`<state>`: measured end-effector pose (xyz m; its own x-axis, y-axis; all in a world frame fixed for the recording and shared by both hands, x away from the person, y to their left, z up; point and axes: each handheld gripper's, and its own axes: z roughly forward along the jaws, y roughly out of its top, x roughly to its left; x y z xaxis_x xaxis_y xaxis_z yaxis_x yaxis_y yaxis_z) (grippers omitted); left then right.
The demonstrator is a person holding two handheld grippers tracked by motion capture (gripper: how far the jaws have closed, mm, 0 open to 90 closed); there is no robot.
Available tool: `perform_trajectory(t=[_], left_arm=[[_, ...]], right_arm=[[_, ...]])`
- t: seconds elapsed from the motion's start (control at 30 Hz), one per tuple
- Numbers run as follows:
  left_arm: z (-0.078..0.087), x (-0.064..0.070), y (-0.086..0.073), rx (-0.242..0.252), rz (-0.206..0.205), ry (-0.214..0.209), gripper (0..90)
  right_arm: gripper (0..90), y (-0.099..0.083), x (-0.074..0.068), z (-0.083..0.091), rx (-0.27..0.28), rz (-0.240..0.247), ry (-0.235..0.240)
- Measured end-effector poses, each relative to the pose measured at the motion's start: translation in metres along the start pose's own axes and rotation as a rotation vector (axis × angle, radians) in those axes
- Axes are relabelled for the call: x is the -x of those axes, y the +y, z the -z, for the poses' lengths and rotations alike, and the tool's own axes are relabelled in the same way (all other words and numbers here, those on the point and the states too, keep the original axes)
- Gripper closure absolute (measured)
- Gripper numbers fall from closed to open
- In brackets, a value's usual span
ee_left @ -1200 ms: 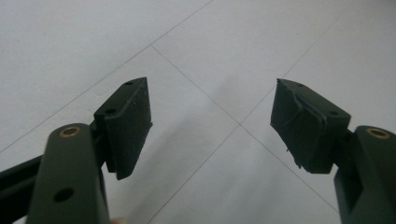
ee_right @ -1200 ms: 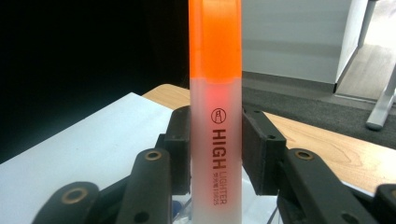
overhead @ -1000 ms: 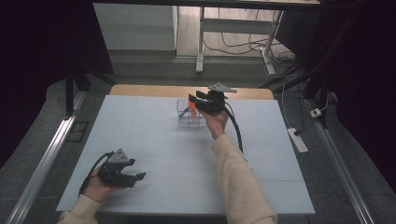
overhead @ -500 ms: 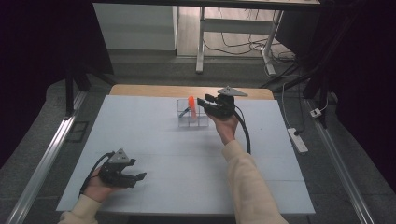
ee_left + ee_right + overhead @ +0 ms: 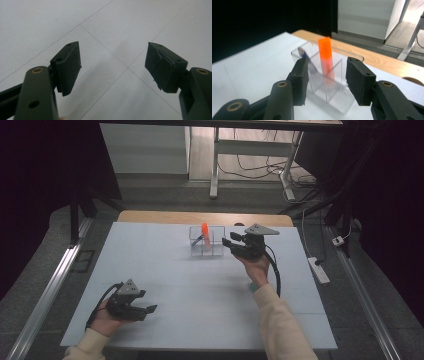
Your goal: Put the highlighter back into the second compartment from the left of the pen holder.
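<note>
Fingers (image 5: 355,80) spread beside holder (image 5: 329,82)

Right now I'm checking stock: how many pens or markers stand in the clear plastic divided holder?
2. An orange marker stands upright in a middle compartment of the clear plastic divided holder; a dark blue-tipped pen leans in the compartment beside it. Others could be hidden behind the jaws.

Overhead forward-down view of table (image 5: 200,295); two close jaw-level views, same tabletop.
</note>
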<state>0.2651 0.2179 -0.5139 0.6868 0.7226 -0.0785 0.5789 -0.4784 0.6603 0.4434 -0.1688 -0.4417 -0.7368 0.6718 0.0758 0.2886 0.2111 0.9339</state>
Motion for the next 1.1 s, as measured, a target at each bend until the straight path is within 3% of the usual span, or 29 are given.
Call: perform_trajectory(t=[0.57,0.83,1.1], left_arm=[[-0.002,0.0,0.001,-0.007,-0.003,-0.002,28.5],[-0.005,0.001,0.004,-0.011,-0.015,-0.01,28.5],[-0.004,0.003,0.004,-0.006,-0.022,-0.009,28.4]], right_arm=[[50.1,-0.022,-0.006,0.047,-0.119,0.047,0.027],[49.2,-0.037,-0.009,0.074,-0.135,0.059,0.022],[46.9,-0.048,-0.007,0.098,-0.204,0.073,0.008]])
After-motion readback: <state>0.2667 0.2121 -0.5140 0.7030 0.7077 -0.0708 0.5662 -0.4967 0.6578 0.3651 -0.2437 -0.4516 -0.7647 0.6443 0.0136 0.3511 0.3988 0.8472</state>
